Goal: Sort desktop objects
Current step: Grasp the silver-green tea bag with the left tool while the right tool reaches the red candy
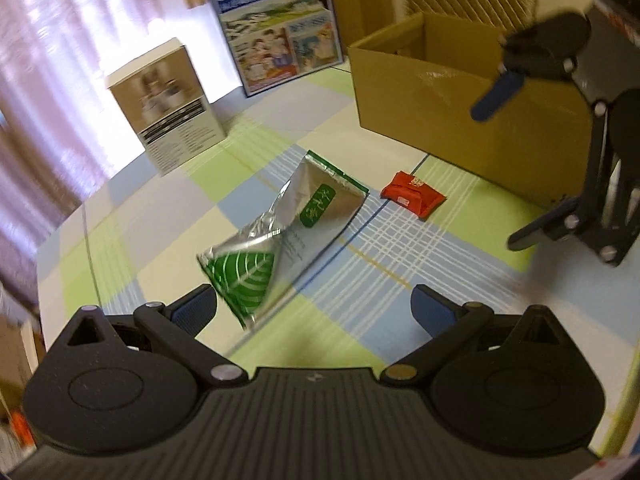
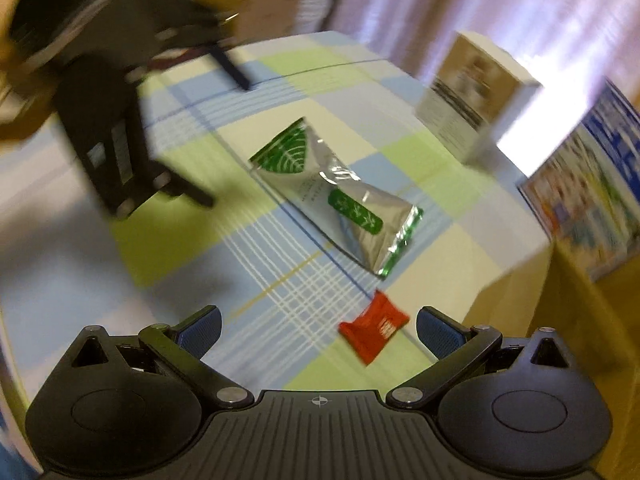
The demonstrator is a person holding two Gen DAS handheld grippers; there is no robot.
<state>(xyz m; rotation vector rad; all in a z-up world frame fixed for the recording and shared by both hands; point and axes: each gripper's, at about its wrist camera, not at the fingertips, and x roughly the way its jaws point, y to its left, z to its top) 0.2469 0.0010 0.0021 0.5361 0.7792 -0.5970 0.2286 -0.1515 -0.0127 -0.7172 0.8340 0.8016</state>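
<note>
Notably left gripper [image 2: 228, 136] smeared; red packet [image 2: 374, 326] print illegible.

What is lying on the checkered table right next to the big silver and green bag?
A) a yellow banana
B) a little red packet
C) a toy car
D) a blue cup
B: a little red packet lies on the checkered table just beside the silver and green bag, near the cardboard box.

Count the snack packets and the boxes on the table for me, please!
Silver-green packet: 1
Red packet: 1
Open cardboard box: 1
White-and-brown box: 1
Blue picture box: 1
Total: 5
</note>
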